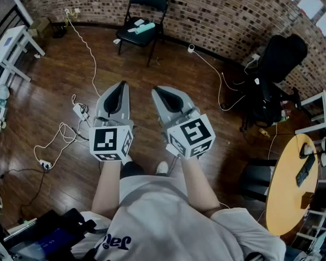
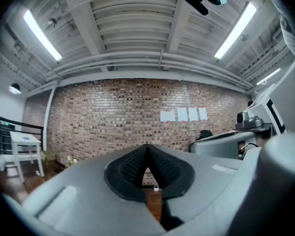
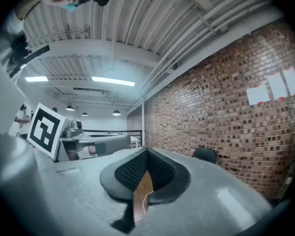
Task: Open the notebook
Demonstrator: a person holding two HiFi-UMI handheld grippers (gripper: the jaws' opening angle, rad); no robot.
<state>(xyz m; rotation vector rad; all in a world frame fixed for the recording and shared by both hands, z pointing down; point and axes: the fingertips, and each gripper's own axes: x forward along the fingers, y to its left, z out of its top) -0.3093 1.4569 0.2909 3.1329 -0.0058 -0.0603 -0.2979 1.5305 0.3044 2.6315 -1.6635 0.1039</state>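
Observation:
No notebook shows in any view. In the head view I hold both grippers side by side at waist height over the wooden floor, pointing level toward the brick wall. The left gripper (image 1: pixel 120 84) has its jaws together at the tips with nothing between them; the left gripper view shows the same, the left gripper (image 2: pixel 147 147) against the brick wall. The right gripper (image 1: pixel 156 89) is shut and empty too. In its own view the right gripper (image 3: pixel 146 152) has its pads meeting, and the left gripper's marker cube (image 3: pixel 43 130) shows at the left.
A black folding chair (image 1: pixel 144 12) with a teal object (image 1: pixel 145 28) stands by the brick wall ahead. White cables (image 1: pixel 65 135) and a power strip lie on the floor at left. At right are a round wooden table (image 1: pixel 287 189) and a black office chair (image 1: pixel 271 75). A white table (image 1: pixel 11 39) stands far left.

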